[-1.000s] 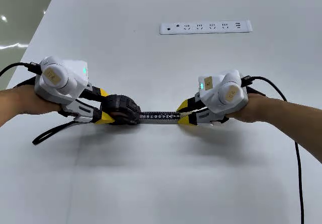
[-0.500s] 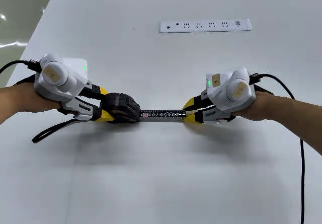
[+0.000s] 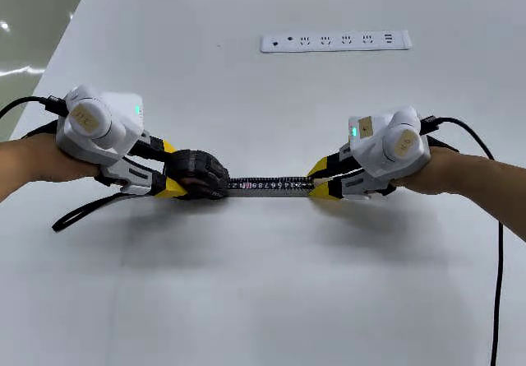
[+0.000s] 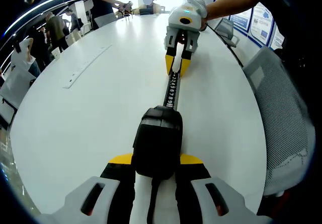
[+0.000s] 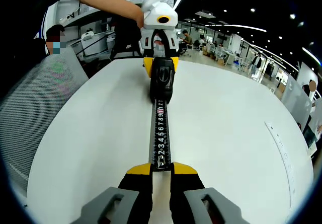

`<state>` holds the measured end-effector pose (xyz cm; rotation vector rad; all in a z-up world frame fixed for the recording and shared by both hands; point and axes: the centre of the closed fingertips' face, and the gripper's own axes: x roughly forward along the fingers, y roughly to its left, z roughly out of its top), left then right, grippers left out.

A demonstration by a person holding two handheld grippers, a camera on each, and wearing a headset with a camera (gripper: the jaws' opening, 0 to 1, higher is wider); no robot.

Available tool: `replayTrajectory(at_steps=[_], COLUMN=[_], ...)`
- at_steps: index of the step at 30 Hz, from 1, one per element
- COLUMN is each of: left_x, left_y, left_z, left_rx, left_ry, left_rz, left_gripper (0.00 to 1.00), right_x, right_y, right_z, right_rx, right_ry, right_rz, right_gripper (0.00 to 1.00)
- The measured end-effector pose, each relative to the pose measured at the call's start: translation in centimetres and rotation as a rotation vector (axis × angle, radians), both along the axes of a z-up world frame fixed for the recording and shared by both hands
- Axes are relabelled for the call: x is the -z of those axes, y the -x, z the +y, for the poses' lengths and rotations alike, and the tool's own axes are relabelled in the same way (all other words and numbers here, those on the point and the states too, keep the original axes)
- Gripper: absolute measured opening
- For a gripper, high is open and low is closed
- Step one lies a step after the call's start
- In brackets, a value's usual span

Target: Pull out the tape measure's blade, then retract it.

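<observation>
Change: right gripper [image 3: 316, 178] sits farther right than a second ago, and a longer numbered blade [image 3: 269, 186] span is exposed. No shift at left gripper [image 3: 171, 170]: jaws clamped on black tape measure case [image 3: 197, 174], centre-left on white table [image 3: 246, 300]. Right jaws pinched narrow on blade tip. Judgement: pull-out under way, retract not yet begun. Room: bare table right and near. Cable [image 3: 493, 251] trails behind right hand. Power strip [image 3: 335, 43] far, well apart. Table's left edge near left hand. Wrist strap [image 3: 82, 212] loose, near-left.
</observation>
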<state>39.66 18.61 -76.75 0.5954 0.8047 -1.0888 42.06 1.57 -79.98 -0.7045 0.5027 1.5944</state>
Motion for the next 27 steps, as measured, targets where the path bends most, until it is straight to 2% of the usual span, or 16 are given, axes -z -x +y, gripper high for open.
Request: replayTrajectory(at_steps=[27], left_x=[0.0], left_y=[-0.4], left_z=[-0.1], left_rx=[0.000], left_ry=[-0.004], left_rz=[0.006], left_gripper=[0.24], right_x=[-0.1], right_y=[-0.4], right_z=[-3.5], right_rx=[0.029], right_ry=[0.026], right_rz=[0.039], right_gripper=[0.08])
